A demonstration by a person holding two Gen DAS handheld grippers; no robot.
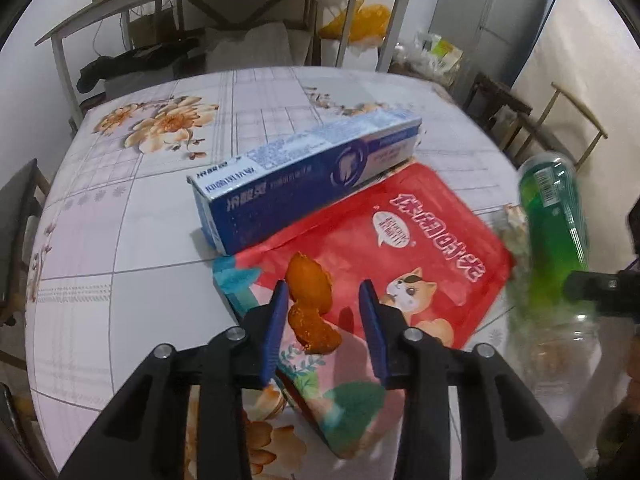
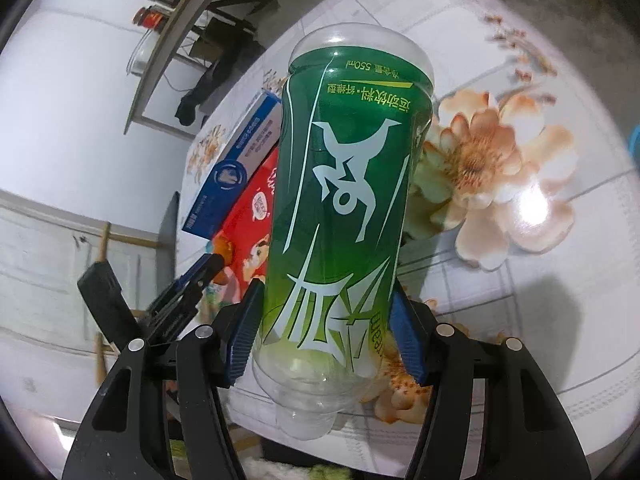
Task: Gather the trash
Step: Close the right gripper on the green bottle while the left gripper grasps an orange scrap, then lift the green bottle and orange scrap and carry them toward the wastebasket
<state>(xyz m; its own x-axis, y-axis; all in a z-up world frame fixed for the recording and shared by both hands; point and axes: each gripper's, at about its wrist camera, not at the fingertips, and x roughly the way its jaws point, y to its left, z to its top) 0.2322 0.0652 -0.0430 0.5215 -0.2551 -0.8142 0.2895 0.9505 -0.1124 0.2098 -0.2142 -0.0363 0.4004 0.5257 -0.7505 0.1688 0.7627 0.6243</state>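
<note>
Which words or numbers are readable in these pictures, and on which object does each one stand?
"550ml", upside down, on the green bottle.
"运动饮料·纤维型", upside down, on the same bottle.
"冷酸灵", upside down, on the blue box.
On the red pouch, large white characters and a speech bubble: not surely readable.
Small print elsewhere: too blurred.

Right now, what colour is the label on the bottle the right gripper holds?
Green with white graphics on the bottle; clearest in the right wrist view.
</note>
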